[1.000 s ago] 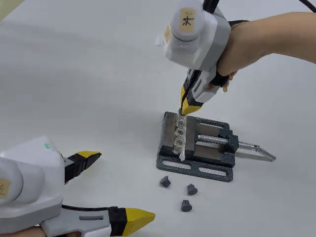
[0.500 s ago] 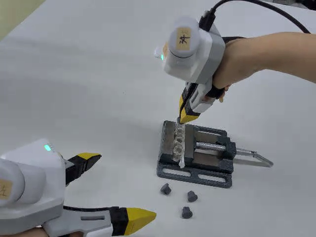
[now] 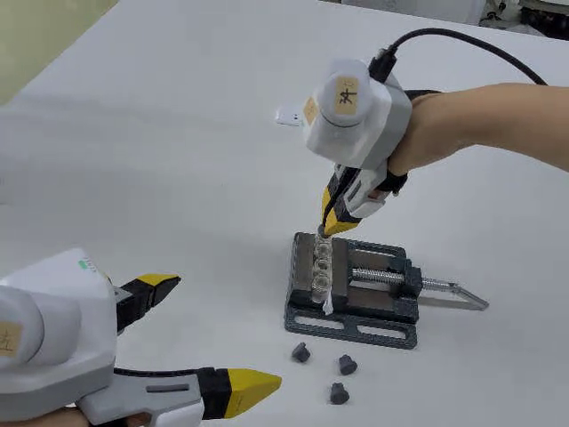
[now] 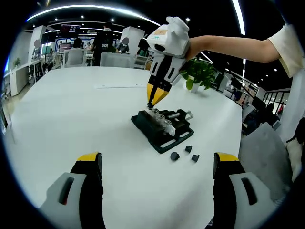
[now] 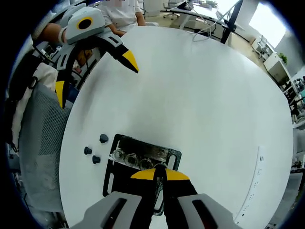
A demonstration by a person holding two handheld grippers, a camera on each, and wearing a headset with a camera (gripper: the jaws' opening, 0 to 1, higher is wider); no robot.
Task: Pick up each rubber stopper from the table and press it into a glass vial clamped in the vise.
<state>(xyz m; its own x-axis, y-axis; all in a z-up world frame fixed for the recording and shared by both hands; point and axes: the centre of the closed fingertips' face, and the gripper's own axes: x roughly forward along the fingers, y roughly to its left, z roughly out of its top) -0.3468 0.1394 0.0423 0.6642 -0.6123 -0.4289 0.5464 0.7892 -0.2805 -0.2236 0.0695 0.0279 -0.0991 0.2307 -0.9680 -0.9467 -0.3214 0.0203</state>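
right hand-held gripper (image 3: 329, 228) hangs nose-down over the vise (image 3: 352, 322), its yellow-tipped jaws drawn almost together and the tips right at the mouth of the far-end vial (image 3: 324, 249) in the clamped row. whether a stopper is pinched between them i cannot tell, as the tips hide it. left hand-held gripper (image 3: 218, 334) sits low near the person, just above the counter (image 3: 178, 133), jaws spread wide and holding nothing. three rubber stoppers (image 3: 301, 353) lie loose on the counter just in front of the vise's near side, apart from one another. the vials stand upright, mouths up, and their row runs away from the person, so a press would go straight down a vial's axis. in the left gripper view the rubber stoppers (image 4: 174, 155) lie ahead and slightly right of its open jaws. by my reading the left one is nearer them, and the right would have to cross over the vise.
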